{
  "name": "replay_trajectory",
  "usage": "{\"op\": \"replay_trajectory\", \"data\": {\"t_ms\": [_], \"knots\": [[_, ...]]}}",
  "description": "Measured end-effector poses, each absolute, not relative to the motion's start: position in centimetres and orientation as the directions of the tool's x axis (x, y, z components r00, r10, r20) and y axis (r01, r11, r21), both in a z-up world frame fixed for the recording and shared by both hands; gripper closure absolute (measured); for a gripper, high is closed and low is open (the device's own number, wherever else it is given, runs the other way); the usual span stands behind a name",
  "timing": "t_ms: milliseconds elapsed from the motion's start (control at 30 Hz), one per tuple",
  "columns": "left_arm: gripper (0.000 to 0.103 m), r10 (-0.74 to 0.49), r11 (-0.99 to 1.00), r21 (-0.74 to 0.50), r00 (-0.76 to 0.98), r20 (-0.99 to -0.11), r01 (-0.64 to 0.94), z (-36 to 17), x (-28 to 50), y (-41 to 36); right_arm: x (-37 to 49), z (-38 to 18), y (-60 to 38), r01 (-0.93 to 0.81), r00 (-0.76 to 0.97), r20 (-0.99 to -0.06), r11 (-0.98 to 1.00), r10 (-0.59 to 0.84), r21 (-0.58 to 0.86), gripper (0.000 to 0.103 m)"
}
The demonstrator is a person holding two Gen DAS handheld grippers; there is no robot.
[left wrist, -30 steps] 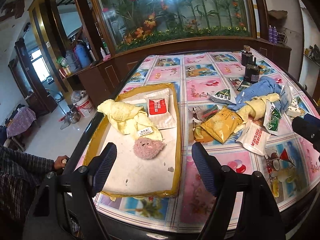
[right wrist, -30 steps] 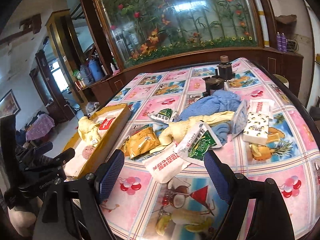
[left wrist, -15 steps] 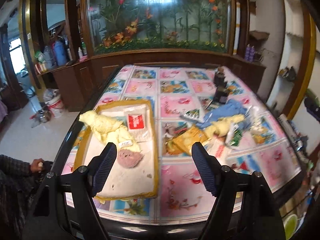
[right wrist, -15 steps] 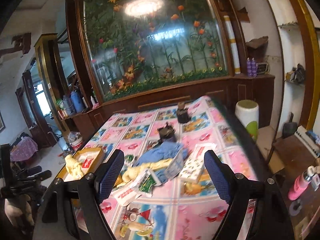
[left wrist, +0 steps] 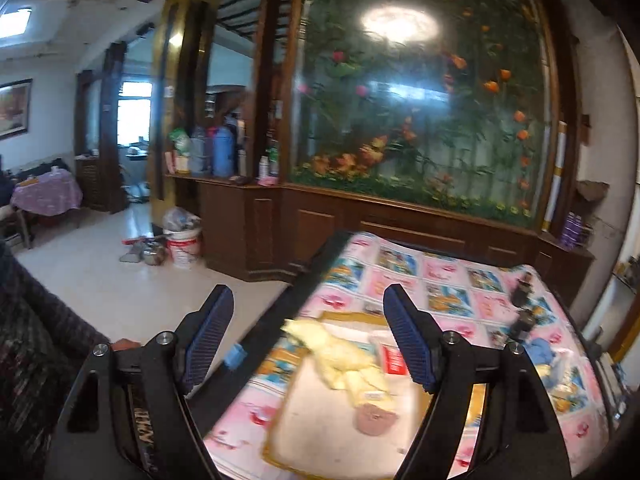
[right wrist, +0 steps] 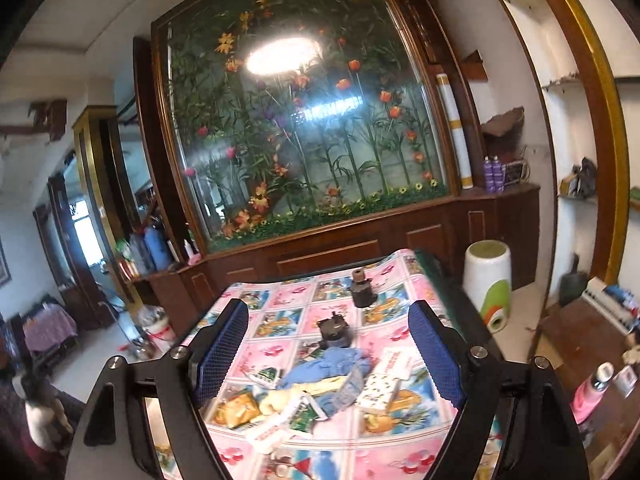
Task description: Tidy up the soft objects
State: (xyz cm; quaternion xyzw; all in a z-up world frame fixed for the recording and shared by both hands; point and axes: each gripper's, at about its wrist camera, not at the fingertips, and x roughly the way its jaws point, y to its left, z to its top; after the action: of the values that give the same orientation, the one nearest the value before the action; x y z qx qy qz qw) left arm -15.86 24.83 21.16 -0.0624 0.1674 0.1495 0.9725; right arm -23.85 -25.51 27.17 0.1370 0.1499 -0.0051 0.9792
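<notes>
**Both claws lifted back from the table, nothing held**

The left claw point(left wrist: 308, 344) is spread wide and empty. Compared with half a second ago it has swung leftward and up: the floor and the white bucket point(left wrist: 183, 247) now fill the space beyond its left finger, and the table point(left wrist: 452, 276) sits under and past its right finger. The shallow tray point(left wrist: 320, 428) lies just ahead between the fingers, blurred by motion. In it the yellow cloth point(left wrist: 340, 360) stretches across the far part, the pink fuzzy toy point(left wrist: 374, 420) rests nearer the claw, just below the cloth, and a white packet with a red label point(left wrist: 394, 360) lies partly behind the right finger.

The right claw point(right wrist: 332, 350) is also wide apart and empty, raised a little higher than before. Ahead between its fingers sits the loose pile: the blue cloth point(right wrist: 324, 366), a pale yellow cloth point(right wrist: 280, 396), an orange packet point(right wrist: 236, 406), white and green packets point(right wrist: 300, 412) and a spotted box point(right wrist: 378, 390).
</notes>
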Motion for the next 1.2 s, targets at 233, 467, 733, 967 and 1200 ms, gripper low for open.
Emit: {"op": "replay_trajectory", "data": {"t_ms": [233,467,733,967,1200], "knots": [[0.026,0.505,0.828,-0.105,0.813,-0.290,-0.551,23.7,-19.7,34.6,-21.9,25.6,-26.2,0.014,0.932,-0.339,0.918,0.132,0.397,0.014],[0.024,0.320,0.936,-0.076,0.921,-0.223,-0.343,31.1,-23.4,31.3,-24.0,34.7,-28.3,0.091,0.961,-0.275,0.942,0.002,0.324,0.015],[0.018,0.042,0.991,-0.112,0.972,-0.233,-0.070,41.5,-21.7,27.4,-23.9,52.9,-35.9,0.387,0.911,-0.233,0.899,-0.340,0.205,0.014],[0.017,-0.134,0.989,-0.102,0.927,-0.351,0.104,42.0,-14.5,21.6,-21.5,55.9,-37.9,0.499,0.858,-0.249,0.842,-0.448,0.204,0.009],[0.017,-0.236,0.972,-0.144,0.743,-0.626,0.187,28.3,-3.3,18.4,-14.0,40.2,-33.4,0.320,0.840,-0.497,0.938,-0.217,0.131,0.008]]}}
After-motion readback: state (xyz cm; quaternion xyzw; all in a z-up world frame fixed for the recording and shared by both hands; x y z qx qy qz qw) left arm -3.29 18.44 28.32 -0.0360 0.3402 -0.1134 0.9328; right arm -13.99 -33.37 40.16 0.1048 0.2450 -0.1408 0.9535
